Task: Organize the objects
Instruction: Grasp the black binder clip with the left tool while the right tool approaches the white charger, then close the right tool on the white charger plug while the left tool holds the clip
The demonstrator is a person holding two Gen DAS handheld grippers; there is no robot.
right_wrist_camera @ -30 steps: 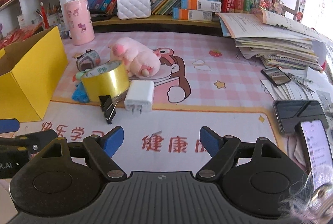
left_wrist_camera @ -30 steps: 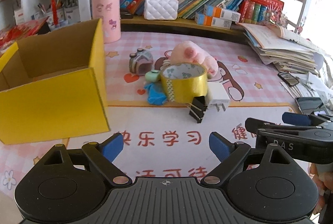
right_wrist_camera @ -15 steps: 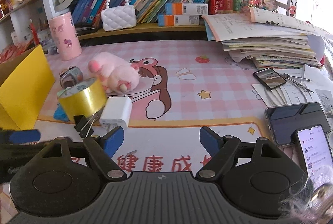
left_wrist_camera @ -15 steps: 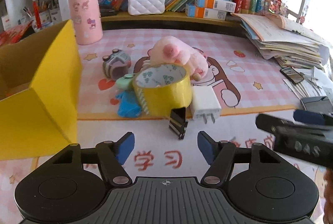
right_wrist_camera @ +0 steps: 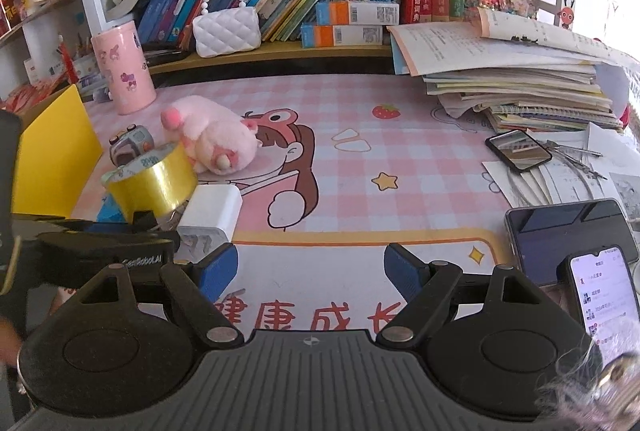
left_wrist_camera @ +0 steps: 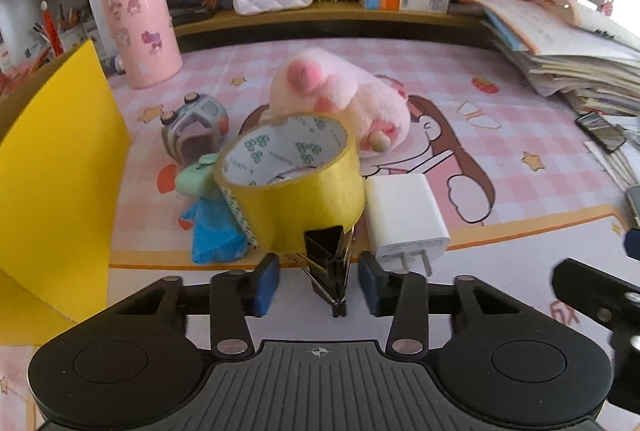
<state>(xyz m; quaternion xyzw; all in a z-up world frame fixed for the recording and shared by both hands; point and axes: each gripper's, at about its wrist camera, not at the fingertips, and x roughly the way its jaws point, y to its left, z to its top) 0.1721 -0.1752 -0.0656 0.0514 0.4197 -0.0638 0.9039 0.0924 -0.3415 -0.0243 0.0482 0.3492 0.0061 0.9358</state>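
1. Black binder clip point(left_wrist_camera: 326, 255) is now sitting between my left fingers point(left_wrist_camera: 264, 283); a second ago it was well ahead of them, so I am closing in on it.
2. My left gripper point(left_wrist_camera: 318, 285) is gaping less widely than before, pads either side of the clip but not yet touching, holding nothing.
3. Just beyond it, the yellow tape roll point(left_wrist_camera: 292, 183) is leaning on the clip, the white charger point(left_wrist_camera: 404, 217) just to the right.
4. My right gripper point(right_wrist_camera: 310, 269) is hovering wide apart and empty.
5. The yellow box point(left_wrist_camera: 56, 183), left of my fingers, is probably the destination.
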